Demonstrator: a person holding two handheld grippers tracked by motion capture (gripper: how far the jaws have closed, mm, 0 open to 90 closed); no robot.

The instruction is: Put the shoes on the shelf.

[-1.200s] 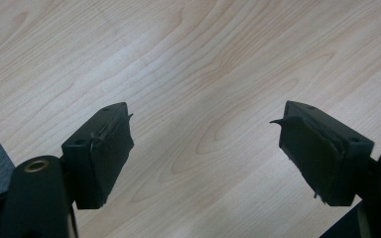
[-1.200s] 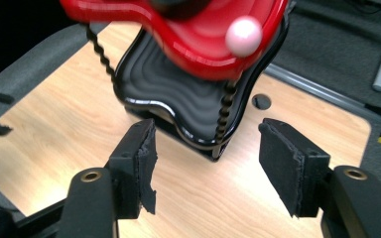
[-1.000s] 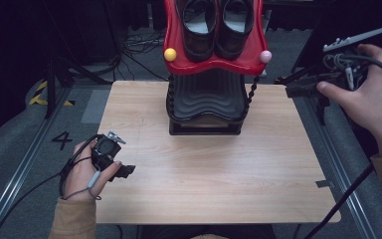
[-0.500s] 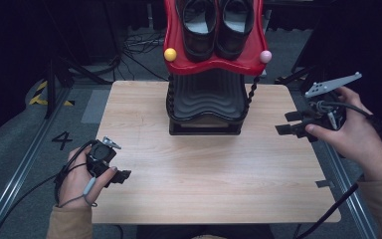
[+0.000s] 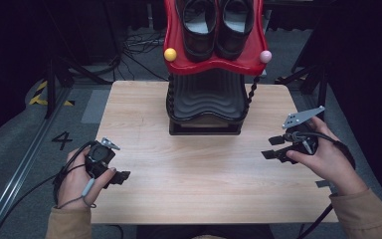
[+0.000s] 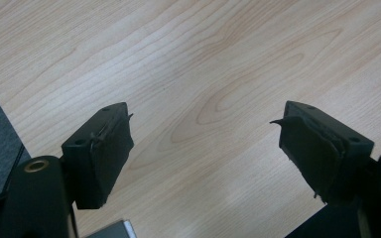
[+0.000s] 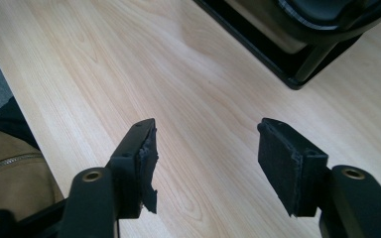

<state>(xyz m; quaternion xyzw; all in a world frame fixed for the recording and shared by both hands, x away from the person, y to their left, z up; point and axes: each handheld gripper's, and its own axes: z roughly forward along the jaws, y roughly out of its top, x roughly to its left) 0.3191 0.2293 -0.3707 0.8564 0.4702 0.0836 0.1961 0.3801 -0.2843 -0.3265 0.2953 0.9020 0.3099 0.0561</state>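
Overhead, glossy black shoes (image 5: 218,25) top a red rack (image 5: 214,62) — both grippers' jaws gape, empty.

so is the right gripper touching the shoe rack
Apart. In the high view the right gripper sits over bare table, well to the side of the shoe rack. The right gripper view shows its open jaws with only wood between them.

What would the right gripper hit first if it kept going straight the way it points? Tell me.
Probably nothing soon: the right gripper, open and empty, points left across the bare wooden table. The black base of the shoe rack sits ahead but off to one side, though depth is unclear.
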